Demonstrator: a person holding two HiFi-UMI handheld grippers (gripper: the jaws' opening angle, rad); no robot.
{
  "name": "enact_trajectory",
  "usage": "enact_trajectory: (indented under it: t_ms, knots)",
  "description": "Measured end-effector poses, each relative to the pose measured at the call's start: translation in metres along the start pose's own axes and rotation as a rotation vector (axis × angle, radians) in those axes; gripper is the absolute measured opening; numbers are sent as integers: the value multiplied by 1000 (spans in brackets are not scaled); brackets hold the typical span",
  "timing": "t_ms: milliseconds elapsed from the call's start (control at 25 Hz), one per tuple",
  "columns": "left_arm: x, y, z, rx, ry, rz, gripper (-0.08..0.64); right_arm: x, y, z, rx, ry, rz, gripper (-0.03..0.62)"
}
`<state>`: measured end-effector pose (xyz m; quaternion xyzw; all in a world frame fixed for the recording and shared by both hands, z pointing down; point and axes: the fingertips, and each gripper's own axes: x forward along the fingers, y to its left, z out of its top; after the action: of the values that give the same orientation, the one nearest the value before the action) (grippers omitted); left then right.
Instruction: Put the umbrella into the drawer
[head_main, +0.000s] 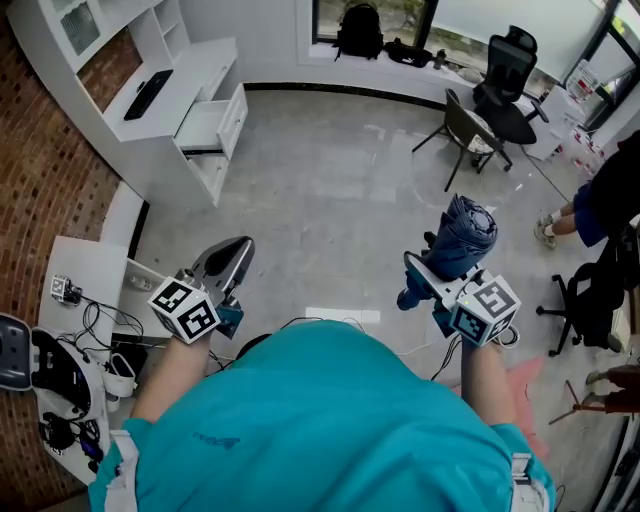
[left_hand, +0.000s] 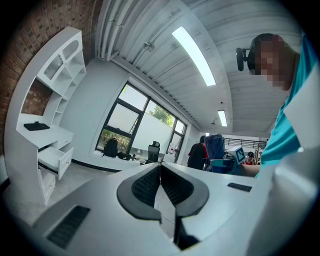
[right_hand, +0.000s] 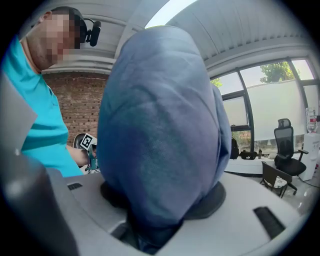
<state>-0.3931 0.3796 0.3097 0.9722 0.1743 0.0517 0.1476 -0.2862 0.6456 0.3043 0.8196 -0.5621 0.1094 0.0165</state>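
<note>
R gripper (head_main: 432, 272) sits at the lower right of the head view. Its jaws are wide apart & squeeze a folded blue umbrella (head_main: 464, 232). The umbrella sticks up & away from the jaws, w/ its round end toward the top of the pic. In the R gripper view the umbrella (right_hand: 160, 125) fills the middle, w/ the dark pads (right_hand: 220, 197) pressed on both sides of it near its bottom.

L gripper (head_main: 232, 258) is at the lower left of the head view. Its jaws are pressed together w/ nothing btwn them; the L gripper view shows the two black pads (left_hand: 145, 185) meeting in the middle.

The drawer (head_main: 214, 124) is pulled out of a white desk (head_main: 190, 75) in the upper left of the head view, well apart from both grippers. It looks empty. A black keyboard (head_main: 148, 93) lies on the desk top. The drawer (left_hand: 56, 159) also shows at the left of the L gripper view.

Gray floor (head_main: 330, 190) lies btwn the grippers & the desk. A black office chair (head_main: 508, 62) stands at the upper right.
</note>
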Motion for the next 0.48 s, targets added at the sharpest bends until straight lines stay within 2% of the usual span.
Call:
enact_trajectory:
  t_ms: [280, 480]
  knots:
    - [31, 42, -2, -28, 23, -4, 17, 40, -30, -7, 40, 19, -5, 242]
    - [75, 126, 1, -35, 41, -45, 17, 120, -64, 3, 44, 11, -20, 242]
